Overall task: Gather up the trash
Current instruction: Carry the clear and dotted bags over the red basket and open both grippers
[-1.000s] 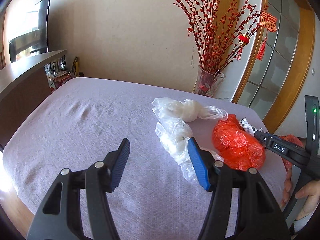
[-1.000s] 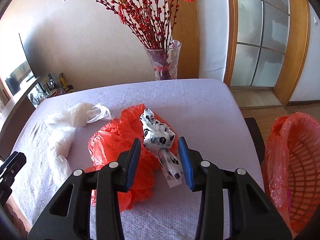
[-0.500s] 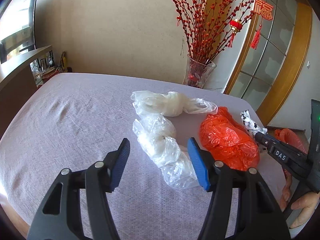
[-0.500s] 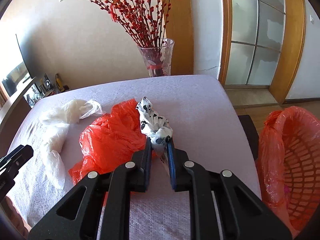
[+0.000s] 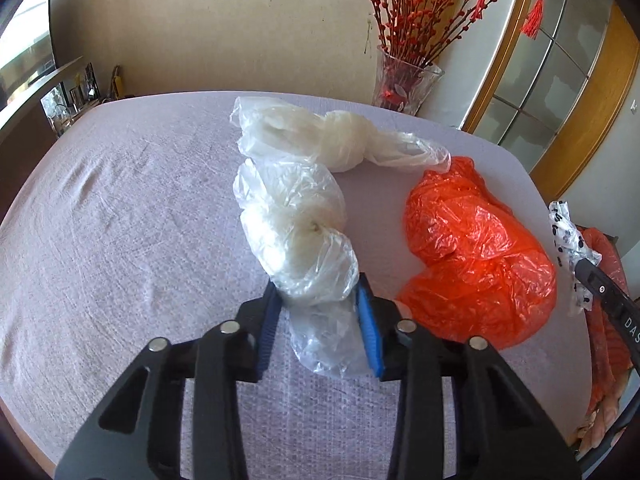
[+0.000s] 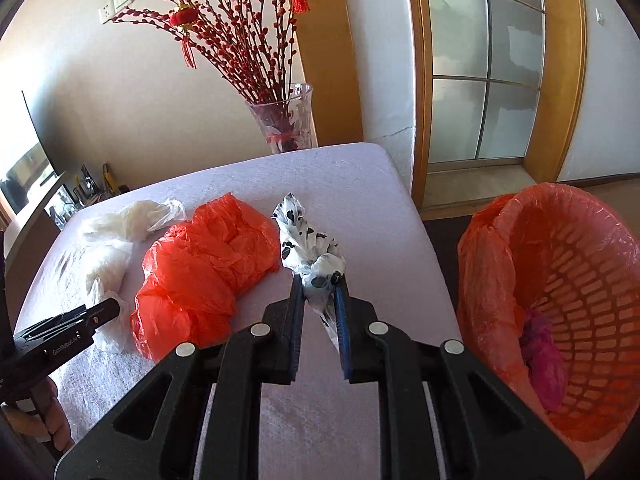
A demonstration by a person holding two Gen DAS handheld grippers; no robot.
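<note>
My left gripper [image 5: 318, 286] is shut on a crumpled clear plastic bag [image 5: 296, 232] lying on the purple tablecloth [image 5: 120, 220]. A knotted white plastic bag [image 5: 340, 140] lies just behind it, and a crumpled orange bag [image 5: 476, 248] to its right. My right gripper [image 6: 320, 284] is shut on a white bag with black spots [image 6: 308, 244] and holds it above the table's right side. The orange bag [image 6: 200, 268] and the white bags [image 6: 116, 236] lie to its left. An orange basket lined with an orange bag [image 6: 560, 280] stands right of the table, with pink trash [image 6: 544, 364] inside.
A glass vase of red branches [image 6: 286, 124] stands at the table's far edge; it also shows in the left wrist view [image 5: 404, 80]. A wooden-framed glass door [image 6: 484, 68] is behind. A dark cabinet with small items [image 5: 60, 92] stands at the left.
My left gripper moved forward and closed on the clear plastic bag. My right gripper closed on the spotted bag and lifted it toward the right.
</note>
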